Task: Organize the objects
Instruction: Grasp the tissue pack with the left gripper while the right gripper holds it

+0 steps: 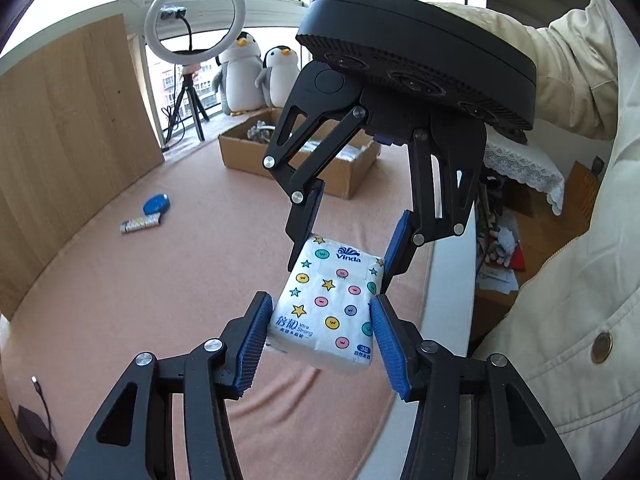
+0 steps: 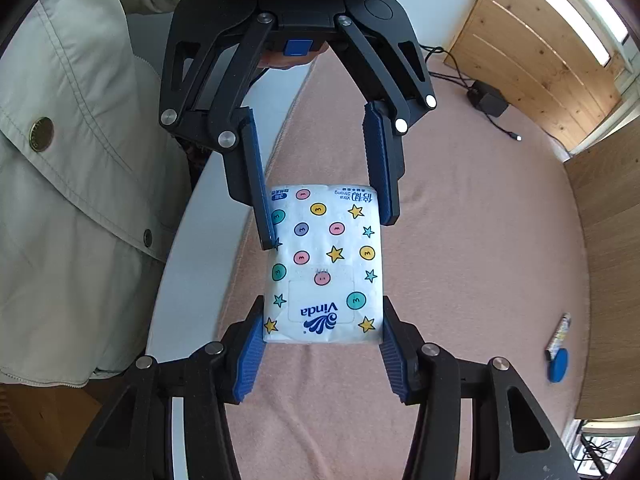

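Two grippers are on one thing right now, and I have both in sight. Biggest first: the pink blanket [image 1: 160, 280] spreads under everything, with a person's cream jacket sleeve [image 1: 560, 72] reaching in along the right of my left view. Far back sits the cardboard box [image 1: 344, 176], two plush penguins [image 1: 256, 76] behind it by the window and a ring light [image 1: 195, 16] on its tripod to their left.

My right gripper [image 1: 344, 256] comes steeply down from above, its black body high in the left view, blue pads pinching the "Vinda" end of the tissue pack [image 1: 332, 304]. My left gripper [image 1: 320, 340] angles down less sharply from the near side, and its ribbed blue fingers [image 1: 254, 344] press on the opposite end. From the right wrist I see the same: the tissue pack [image 2: 324, 264] is held clear above the blanket, gripped at both short ends, flat face up.

Smaller bits: a blue disc [image 1: 157, 204] and a small tube [image 1: 141, 224] lie touching, well apart from the pack.
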A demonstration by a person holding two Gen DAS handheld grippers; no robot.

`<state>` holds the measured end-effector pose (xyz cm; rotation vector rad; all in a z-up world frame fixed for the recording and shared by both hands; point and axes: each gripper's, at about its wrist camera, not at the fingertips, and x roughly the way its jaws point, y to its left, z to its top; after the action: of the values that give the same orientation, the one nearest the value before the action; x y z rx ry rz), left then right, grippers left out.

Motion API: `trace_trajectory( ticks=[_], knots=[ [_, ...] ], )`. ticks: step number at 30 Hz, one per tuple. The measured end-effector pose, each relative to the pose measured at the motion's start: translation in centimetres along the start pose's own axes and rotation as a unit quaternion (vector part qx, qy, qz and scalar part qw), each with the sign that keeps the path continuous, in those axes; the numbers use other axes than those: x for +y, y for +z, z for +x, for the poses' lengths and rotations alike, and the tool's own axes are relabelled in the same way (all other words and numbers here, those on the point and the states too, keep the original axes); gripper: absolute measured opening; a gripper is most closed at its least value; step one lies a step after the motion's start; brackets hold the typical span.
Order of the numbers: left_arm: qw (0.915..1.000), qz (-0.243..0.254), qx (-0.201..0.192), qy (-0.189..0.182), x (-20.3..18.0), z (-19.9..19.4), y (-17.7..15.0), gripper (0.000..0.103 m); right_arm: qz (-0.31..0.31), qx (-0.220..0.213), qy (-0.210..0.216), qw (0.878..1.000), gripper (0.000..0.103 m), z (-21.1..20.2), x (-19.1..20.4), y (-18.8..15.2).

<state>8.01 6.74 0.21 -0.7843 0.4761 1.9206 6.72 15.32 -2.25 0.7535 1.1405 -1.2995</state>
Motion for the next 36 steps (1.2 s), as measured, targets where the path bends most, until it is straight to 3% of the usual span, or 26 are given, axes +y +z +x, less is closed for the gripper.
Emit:
trace_trajectory(
  ticks=[5, 11, 14, 16, 18, 21, 24, 30, 36],
  knots=[
    [0.9998, 0.015, -0.015, 0.006, 1.1, -0.1, 2.9, 0.048, -0.004, -0.003, -0.031, 0.999, 0.047, -2.1, -1.4, 0.1],
    [0.9993, 0.033, 0.014, -0.008, 1.2, 2.1, 3.1, 0.048, 0.002, -0.004, -0.042, 0.999, 0.047, -1.5, -2.9, -0.3],
    [0.9989, 0.037, 0.030, -0.002, 1.5, 2.9, 2.0, 0.061, 0.009, 0.007, -0.035, 0.999, 0.047, -0.1, -4.1, -0.4],
    [0.9987, 0.034, 0.037, -0.013, 1.7, 3.3, 1.0, 0.079, 0.015, 0.010, -0.028, 0.999, 0.047, -0.6, -3.3, -1.5],
    [0.9982, 0.035, 0.045, -0.018, 1.6, 4.1, 0.0, 0.083, 0.020, 0.013, -0.022, 0.999, 0.047, -0.9, -2.5, -2.5],
    [0.9975, 0.044, 0.048, -0.025, 1.1, 5.1, -0.6, 0.081, 0.028, 0.010, -0.012, 0.999, 0.047, -0.4, -2.8, -2.9],
    [0.9976, 0.039, 0.044, -0.036, 1.0, 5.4, -0.4, 0.061, 0.028, 0.010, -0.001, 1.000, 0.047, -0.2, -2.9, -2.7],
    [0.9977, 0.047, 0.041, -0.028, 1.0, 5.0, 0.3, 0.059, 0.021, 0.011, 0.007, 1.000, 0.047, -0.1, -3.3, -2.1],
    [0.9967, 0.069, 0.039, -0.020, 0.9, 4.8, 3.1, 0.058, 0.027, 0.005, -0.006, 1.000, 0.047, -1.6, -3.9, -2.5]
  ],
)
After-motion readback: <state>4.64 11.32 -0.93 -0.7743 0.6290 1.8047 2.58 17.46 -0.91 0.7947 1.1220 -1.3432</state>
